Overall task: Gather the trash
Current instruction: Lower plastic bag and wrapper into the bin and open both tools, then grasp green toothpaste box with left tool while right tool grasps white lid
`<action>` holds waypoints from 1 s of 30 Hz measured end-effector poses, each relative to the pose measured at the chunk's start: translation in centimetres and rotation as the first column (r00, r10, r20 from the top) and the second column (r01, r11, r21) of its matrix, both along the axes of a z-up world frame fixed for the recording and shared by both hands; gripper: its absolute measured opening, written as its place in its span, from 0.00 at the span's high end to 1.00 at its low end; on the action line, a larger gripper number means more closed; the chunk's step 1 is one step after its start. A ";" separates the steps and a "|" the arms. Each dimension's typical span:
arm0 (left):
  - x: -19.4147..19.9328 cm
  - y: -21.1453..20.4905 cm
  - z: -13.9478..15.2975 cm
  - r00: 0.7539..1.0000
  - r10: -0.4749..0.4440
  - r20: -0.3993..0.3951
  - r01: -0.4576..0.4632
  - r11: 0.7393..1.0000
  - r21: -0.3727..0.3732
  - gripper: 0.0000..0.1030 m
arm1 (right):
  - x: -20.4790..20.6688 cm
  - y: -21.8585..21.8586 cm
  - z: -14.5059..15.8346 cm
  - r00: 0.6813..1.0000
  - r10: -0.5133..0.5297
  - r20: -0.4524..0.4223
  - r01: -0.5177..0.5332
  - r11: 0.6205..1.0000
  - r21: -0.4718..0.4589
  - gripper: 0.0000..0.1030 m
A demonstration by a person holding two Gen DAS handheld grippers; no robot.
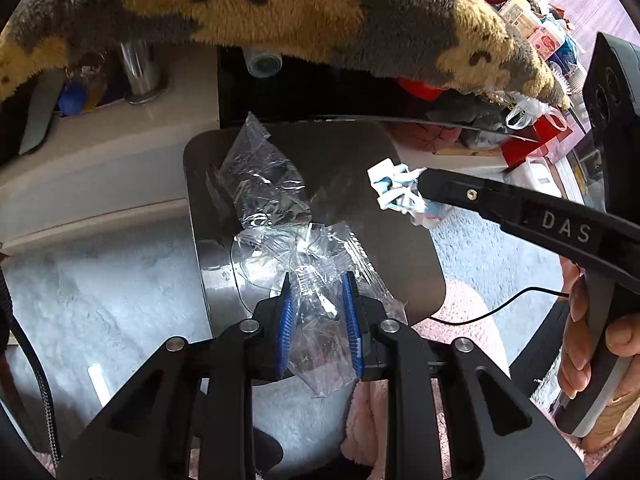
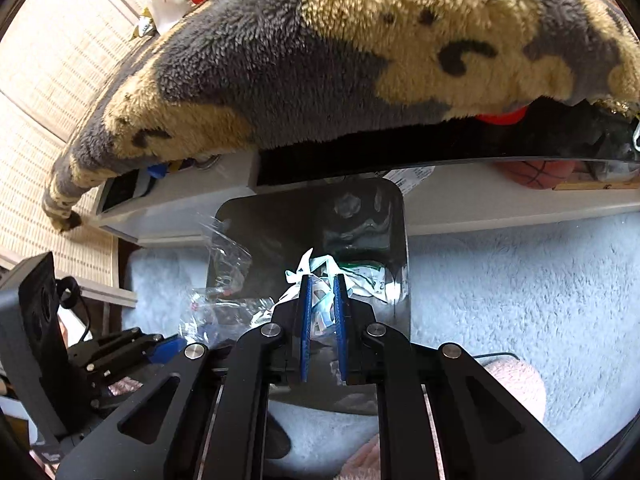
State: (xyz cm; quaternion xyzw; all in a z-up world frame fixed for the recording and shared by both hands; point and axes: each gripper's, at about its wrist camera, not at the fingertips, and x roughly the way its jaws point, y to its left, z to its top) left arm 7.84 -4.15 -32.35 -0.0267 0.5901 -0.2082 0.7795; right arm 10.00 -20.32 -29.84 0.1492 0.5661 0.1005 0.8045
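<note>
A grey-and-tan plush blanket (image 1: 280,4) hangs across the top of both views, over a pale blue fluffy rug (image 2: 520,280) on the floor. On the rug stands a dark, glossy bin (image 1: 340,168) with rounded corners, its open top facing up, just in front of a low white ledge (image 1: 100,152).

The left hand-held gripper (image 1: 318,292) points steeply down over the near edge of the bin. Its blue pads pinch a crumpled clear plastic wrapper (image 1: 316,280), which bulges out ahead of the fingertips and trails back between the fingers. A second clear plastic wrapper (image 1: 260,176) lies farther in, over the bin's left rim.

The right hand-held gripper (image 2: 323,280) also points down at the bin, its jaws nearly together on a crumpled white-and-blue paper scrap (image 2: 316,268) that sticks out past the tips over the bin's opening. A person's hand (image 1: 588,336) grasps this gripper's handle at the right edge of the left wrist view.
</note>
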 end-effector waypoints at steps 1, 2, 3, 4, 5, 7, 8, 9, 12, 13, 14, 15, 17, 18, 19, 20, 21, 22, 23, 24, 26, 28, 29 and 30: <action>0.0 0.3 -0.1 1.000 0.001 -0.005 -0.001 1.000 -0.001 0.71 | 0.1 0.1 -0.1 1.000 -0.005 -0.002 0.005 1.000 0.000 0.86; 0.1 0.4 -0.2 1.000 0.006 -0.010 -0.006 1.000 0.001 0.69 | 0.2 0.1 -0.3 1.000 -0.007 -0.007 0.007 1.000 0.005 0.85; 0.2 0.5 -0.2 1.000 0.011 -0.012 -0.011 1.000 0.006 0.66 | 0.4 0.2 -0.4 1.000 -0.006 -0.016 0.006 1.000 0.009 0.85; 0.3 0.5 -0.2 1.000 0.015 -0.011 -0.015 1.000 0.015 0.63 | 0.5 0.3 -0.5 1.000 -0.006 -0.023 0.006 1.000 0.006 0.85; 0.4 0.6 -0.2 1.000 0.022 -0.008 -0.022 0.999 0.023 0.62 | 0.5 0.3 -0.5 1.000 -0.013 -0.024 0.013 1.000 -0.007 0.81; 0.5 1.1 0.1 0.999 0.033 -0.004 -0.033 0.999 0.026 0.58 | 0.7 0.2 -0.5 1.000 -0.022 -0.022 0.022 1.000 -0.012 0.68; 0.5 1.3 0.4 0.999 0.038 0.000 -0.038 0.999 0.028 0.57 | 0.6 0.0 -0.3 0.999 -0.031 -0.019 0.031 0.999 -0.008 0.57; 0.5 1.5 0.6 0.999 0.040 0.004 -0.040 0.999 0.031 0.55 | 0.6 -0.2 -0.1 0.999 -0.038 -0.014 0.038 0.999 -0.006 0.53; 0.5 1.9 1.4 0.999 0.048 0.017 -0.049 0.998 0.036 0.49 | 0.5 -0.6 0.5 0.999 -0.052 0.002 0.052 0.999 -0.008 0.49; 0.4 2.0 1.7 0.998 0.051 0.022 -0.052 0.998 0.034 0.45 | 0.5 -0.8 0.7 0.998 -0.057 0.006 0.057 0.998 -0.004 0.47; 0.3 2.2 2.0 0.998 0.053 0.029 -0.054 0.998 0.035 0.43 | 0.3 -1.1 1.0 0.998 -0.066 0.015 0.066 0.998 -0.001 0.43; 0.3 2.2 2.4 0.998 0.054 0.035 -0.055 0.998 0.036 0.38 | 0.2 -1.4 1.4 0.997 -0.073 0.024 0.073 0.997 0.000 0.37; 0.0 2.3 3.1 0.997 0.056 0.050 -0.058 0.998 0.037 0.32 | -0.1 -1.8 2.2 0.996 -0.082 0.044 0.083 0.997 0.000 0.29; -0.1 2.4 3.6 0.997 0.057 0.059 -0.059 0.998 0.037 0.28 | -0.4 -2.2 2.6 0.995 -0.087 0.057 0.087 0.996 -0.002 0.23; -0.1 2.4 4.0 0.996 0.060 0.068 -0.062 0.997 0.037 0.24 | -0.5 -2.3 3.0 0.994 -0.091 0.068 0.092 0.996 -0.006 0.20; -0.2 2.6 4.7 0.995 0.064 0.080 -0.067 0.997 0.033 0.22 | -0.7 -2.7 3.5 0.992 -0.098 0.084 0.100 0.995 -0.017 0.15; -0.2 2.7 5.2 0.994 0.065 0.090 -0.068 0.997 0.030 0.19 | -0.8 -3.1 4.0 0.990 -0.105 0.096 0.108 0.994 -0.025 0.10; -0.2 2.8 5.6 0.993 0.066 0.098 -0.069 0.997 0.026 0.17 | -1.0 -3.5 4.6 0.987 -0.115 0.112 0.120 0.992 -0.036 0.08; -0.2 3.0 6.3 0.992 0.066 0.109 -0.069 0.997 0.022 0.16 | -1.0 -4.1 4.9 0.985 -0.121 0.121 0.127 0.991 -0.040 0.05; -0.3 3.1 6.6 0.991 0.067 0.118 -0.069 0.997 0.019 0.14 | -1.2 -4.5 5.4 0.983 -0.129 0.129 0.135 0.990 -0.044 0.03; -0.2 3.3 7.5 0.989 0.066 0.129 -0.069 0.998 0.014 0.12 | -1.2 -5.2 5.8 0.981 -0.136 0.137 0.144 0.988 -0.050 0.03; 0.0 3.5 8.2 0.989 0.065 0.132 -0.067 0.998 0.013 0.10 | -1.2 -5.8 6.1 0.981 -0.139 0.139 0.148 0.987 -0.061 0.03; 0.2 3.5 8.4 0.989 0.064 0.131 -0.066 0.998 0.014 0.10 | -1.1 -6.1 6.3 0.981 -0.140 0.138 0.150 0.986 -0.067 0.03; 0.4 3.6 8.6 0.989 0.062 0.131 -0.065 0.998 0.017 0.10 | -0.9 -6.3 6.5 0.981 -0.139 0.136 0.150 0.986 -0.075 0.03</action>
